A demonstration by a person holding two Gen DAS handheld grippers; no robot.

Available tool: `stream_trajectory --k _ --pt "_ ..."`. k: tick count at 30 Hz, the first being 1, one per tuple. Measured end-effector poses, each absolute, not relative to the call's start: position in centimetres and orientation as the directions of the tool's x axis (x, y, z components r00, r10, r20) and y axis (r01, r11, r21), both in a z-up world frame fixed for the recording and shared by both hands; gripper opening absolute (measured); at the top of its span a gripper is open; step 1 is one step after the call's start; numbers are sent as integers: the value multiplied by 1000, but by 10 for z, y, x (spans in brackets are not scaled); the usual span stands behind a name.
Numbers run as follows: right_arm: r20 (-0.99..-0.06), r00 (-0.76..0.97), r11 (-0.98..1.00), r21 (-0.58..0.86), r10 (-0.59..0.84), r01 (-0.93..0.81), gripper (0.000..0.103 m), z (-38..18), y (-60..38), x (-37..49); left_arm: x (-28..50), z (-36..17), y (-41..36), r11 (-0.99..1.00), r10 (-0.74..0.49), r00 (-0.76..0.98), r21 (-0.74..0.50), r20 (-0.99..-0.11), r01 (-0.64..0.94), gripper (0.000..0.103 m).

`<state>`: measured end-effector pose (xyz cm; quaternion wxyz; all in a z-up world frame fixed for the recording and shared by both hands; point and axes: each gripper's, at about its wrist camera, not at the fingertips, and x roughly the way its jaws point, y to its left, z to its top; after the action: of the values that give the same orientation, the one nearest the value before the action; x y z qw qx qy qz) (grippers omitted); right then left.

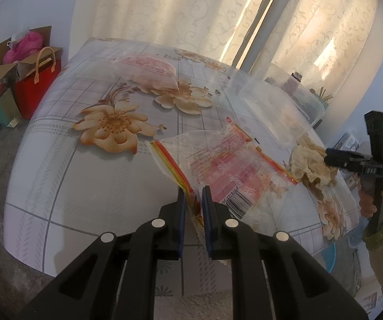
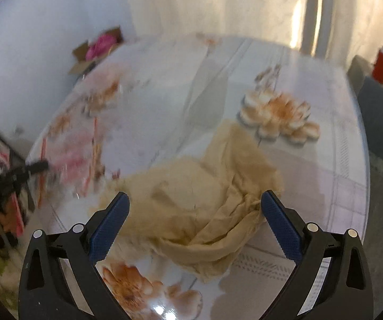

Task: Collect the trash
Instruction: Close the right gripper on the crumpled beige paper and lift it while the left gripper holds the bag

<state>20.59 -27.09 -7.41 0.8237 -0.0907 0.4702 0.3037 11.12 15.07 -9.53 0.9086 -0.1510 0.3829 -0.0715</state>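
Note:
A clear plastic bag (image 1: 218, 160) with red print and a striped zip edge lies on the flowered table (image 1: 84, 176). My left gripper (image 1: 193, 197) is shut on its near edge. A crumpled beige paper wad (image 1: 308, 165) sits to the right of the bag. In the right wrist view, my right gripper (image 2: 195, 195) stands wide open just above this wad (image 2: 218, 160), one blue pad on each side and neither touching it. That gripper (image 1: 332, 156) also shows at the right of the left wrist view, held by a hand (image 1: 372, 202) in a green sleeve.
A clear plastic container (image 1: 279, 106) stands behind the wad. Another pink-printed bag (image 1: 148, 69) lies at the table's far side. A cardboard box (image 1: 18, 56) and a red tote (image 1: 38, 90) sit on the floor at left. A red can (image 2: 382, 65) stands at far right.

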Motion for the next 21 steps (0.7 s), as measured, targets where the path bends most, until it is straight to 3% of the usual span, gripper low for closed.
stream_trajectory --k 8,14,21 --pt "-871 395 750 -47 292 -660 95 -95 -250 181 112 -95 150 947 -241 695 -320 -677 17 11" --pt "-856 426 795 -29 293 -606 92 -97 -253 183 112 -95 149 949 -238 696 -314 -677 19 12" --pt "-837 483 861 -26 259 -507 51 -89 -264 179 112 -96 148 950 -233 700 -312 -676 15 11"
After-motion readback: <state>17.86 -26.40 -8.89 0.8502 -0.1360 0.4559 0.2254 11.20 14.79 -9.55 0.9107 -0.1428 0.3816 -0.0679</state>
